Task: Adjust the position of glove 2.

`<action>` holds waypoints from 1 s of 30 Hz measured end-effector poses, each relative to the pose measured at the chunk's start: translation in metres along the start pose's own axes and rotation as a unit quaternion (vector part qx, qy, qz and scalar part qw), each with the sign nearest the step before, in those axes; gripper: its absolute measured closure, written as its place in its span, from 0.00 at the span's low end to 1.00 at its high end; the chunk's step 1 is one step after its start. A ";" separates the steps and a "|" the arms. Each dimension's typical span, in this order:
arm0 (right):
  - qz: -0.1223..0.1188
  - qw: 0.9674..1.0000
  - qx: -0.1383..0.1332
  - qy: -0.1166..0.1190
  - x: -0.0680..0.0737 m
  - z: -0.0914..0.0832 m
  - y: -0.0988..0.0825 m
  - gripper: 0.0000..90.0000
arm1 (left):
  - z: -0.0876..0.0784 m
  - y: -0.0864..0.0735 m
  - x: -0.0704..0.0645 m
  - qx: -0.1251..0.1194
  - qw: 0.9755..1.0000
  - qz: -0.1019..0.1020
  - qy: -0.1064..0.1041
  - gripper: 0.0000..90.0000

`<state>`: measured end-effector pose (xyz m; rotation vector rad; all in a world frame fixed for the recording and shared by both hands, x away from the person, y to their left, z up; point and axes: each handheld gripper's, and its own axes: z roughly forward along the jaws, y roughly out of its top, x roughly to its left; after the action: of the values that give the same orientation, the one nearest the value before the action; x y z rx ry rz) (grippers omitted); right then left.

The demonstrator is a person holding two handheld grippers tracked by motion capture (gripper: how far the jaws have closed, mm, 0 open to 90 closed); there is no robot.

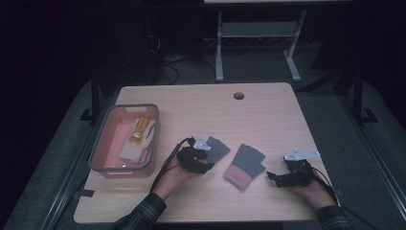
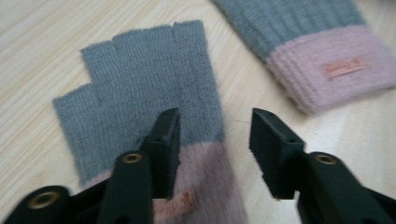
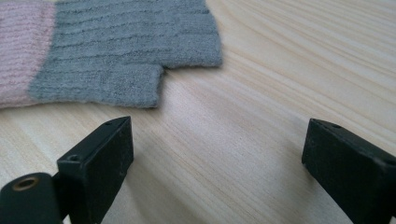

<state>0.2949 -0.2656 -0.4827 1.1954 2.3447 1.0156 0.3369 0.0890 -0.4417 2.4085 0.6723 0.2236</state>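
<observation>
Fingerless gloves on counter (image 1: 268, 110), left gripper (image 2: 215, 140) part-open over one glove (image 2: 149, 98), right gripper (image 3: 217, 154) wide open, empty, beside other glove (image 3: 126, 56).

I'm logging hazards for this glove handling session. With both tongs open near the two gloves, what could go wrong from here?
1. The left tongs straddle the edge of the nearer glove; closing there may pinch only its side.
2. The right tongs hang over bare table, beside the other glove; closing now would likely grab nothing.
</observation>
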 end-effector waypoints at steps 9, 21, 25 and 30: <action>0.001 1.000 0.000 -0.001 0.000 0.000 0.000 0.09 | 0.012 -0.004 0.000 0.012 1.000 0.016 0.025 0.68; 0.002 1.000 0.000 -0.002 0.000 0.000 0.000 0.09 | 0.003 -0.002 0.003 -0.005 1.000 -0.002 0.000 0.91; -0.002 1.000 0.000 0.000 0.000 -0.001 0.001 0.16 | -0.008 0.001 0.006 -0.034 0.999 -0.022 -0.015 0.91; -0.002 1.000 0.011 0.009 0.001 -0.004 0.006 0.31 | -0.020 0.004 0.008 -0.067 0.997 -0.036 -0.032 0.91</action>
<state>0.2952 -0.2641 -0.4758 1.1944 2.3766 1.0062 0.3389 0.1008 -0.4234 2.2506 0.6916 0.1562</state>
